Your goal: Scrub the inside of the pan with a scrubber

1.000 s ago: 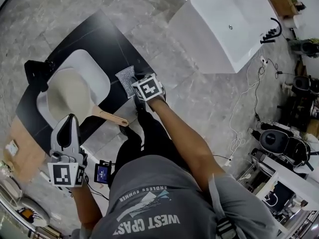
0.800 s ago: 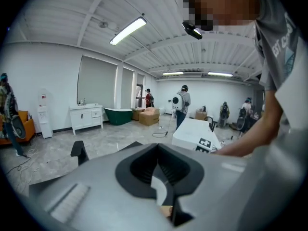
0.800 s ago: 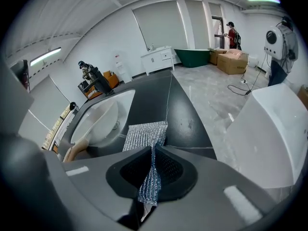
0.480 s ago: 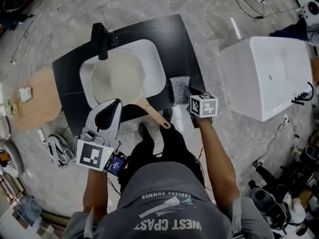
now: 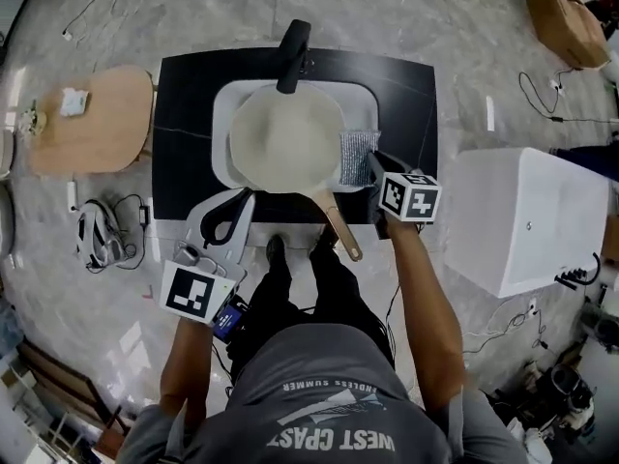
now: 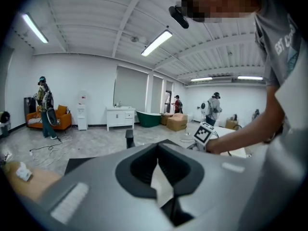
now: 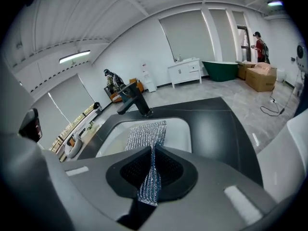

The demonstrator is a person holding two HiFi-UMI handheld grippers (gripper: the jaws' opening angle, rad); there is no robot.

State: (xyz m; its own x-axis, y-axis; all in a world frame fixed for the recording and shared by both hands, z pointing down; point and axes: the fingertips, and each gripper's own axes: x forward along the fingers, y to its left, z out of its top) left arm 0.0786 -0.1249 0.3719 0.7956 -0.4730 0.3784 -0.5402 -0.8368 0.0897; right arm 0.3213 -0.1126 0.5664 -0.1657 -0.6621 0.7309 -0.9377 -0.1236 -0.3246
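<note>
A cream pan [image 5: 285, 138] lies in the white sink [image 5: 224, 104] of a black counter, its copper handle [image 5: 340, 230] pointing over the front edge. My right gripper [image 5: 372, 162] [image 7: 153, 150] is shut on a silver mesh scrubber [image 5: 356, 158] [image 7: 144, 136], which hangs at the pan's right rim over the sink edge. Its jaws have just been closing and then eased a touch, with the mesh pinched between them. My left gripper [image 5: 247, 198] [image 6: 157, 150] hovers at the counter's front edge, left of the handle, shut and holding nothing.
A black faucet [image 5: 293, 51] stands behind the sink. A round wooden board [image 5: 92, 119] sits left of the counter, and a white bathtub [image 5: 527, 216] stands to the right. Cables and gear lie on the floor. The person's legs are against the counter front.
The right gripper has carried the scrubber from the counter beside the sink up to the pan's right rim. The left gripper has come in toward the front edge near the handle. The head view has swung round.
</note>
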